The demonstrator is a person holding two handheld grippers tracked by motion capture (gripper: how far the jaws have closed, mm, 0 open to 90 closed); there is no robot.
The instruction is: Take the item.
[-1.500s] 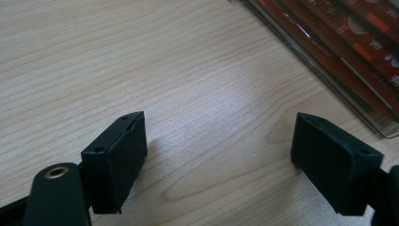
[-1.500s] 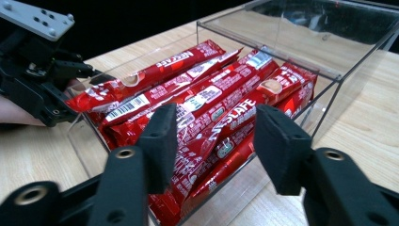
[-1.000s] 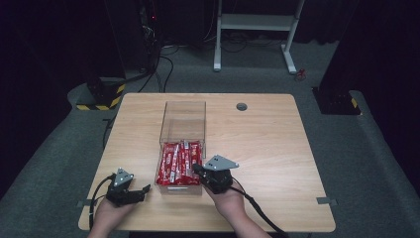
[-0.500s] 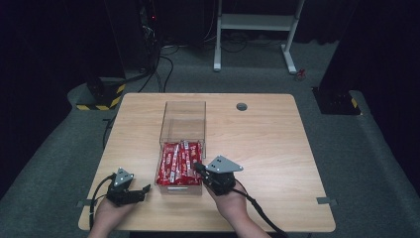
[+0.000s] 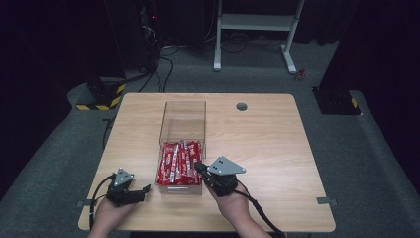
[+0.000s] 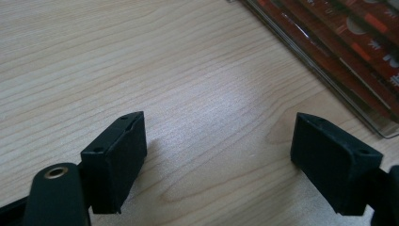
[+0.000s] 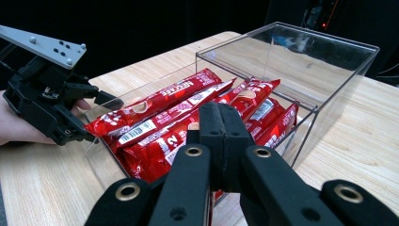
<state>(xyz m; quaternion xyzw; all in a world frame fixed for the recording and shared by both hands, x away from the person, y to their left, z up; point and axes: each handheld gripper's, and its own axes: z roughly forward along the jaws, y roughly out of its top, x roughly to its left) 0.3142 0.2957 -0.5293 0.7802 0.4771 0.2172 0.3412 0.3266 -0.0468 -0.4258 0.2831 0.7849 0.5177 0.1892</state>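
A clear plastic box (image 5: pixel 183 102) stands lengthwise at the table's middle. Its near half holds several red snack bars (image 5: pixel 178 161), and its far half is empty. My right gripper (image 5: pixel 197 166) is shut with nothing between its jaws, and its tips are at the box's near right rim over the bars (image 7: pixel 164 117). In the right gripper view the closed jaws (image 7: pixel 221 127) point across the box (image 7: pixel 329 80) toward the left gripper (image 7: pixel 96 117). My left gripper (image 5: pixel 143 192) rests open on the wood left of the box's near corner. Bare table lies between its fingers (image 6: pixel 219 160). The box edge (image 6: pixel 329 75) shows at the upper right of the left gripper view.
The wooden table (image 5: pixel 267 144) has a round cable hole (image 5: pixel 241 106) near its far edge. A white desk frame (image 5: pixel 257 29) and cables lie on the dark floor beyond. A yellow-black striped base (image 5: pixel 99 94) sits off the far left corner.
The right gripper has drifted very slightly toward the person. The left gripper and the box have stayed where they were.
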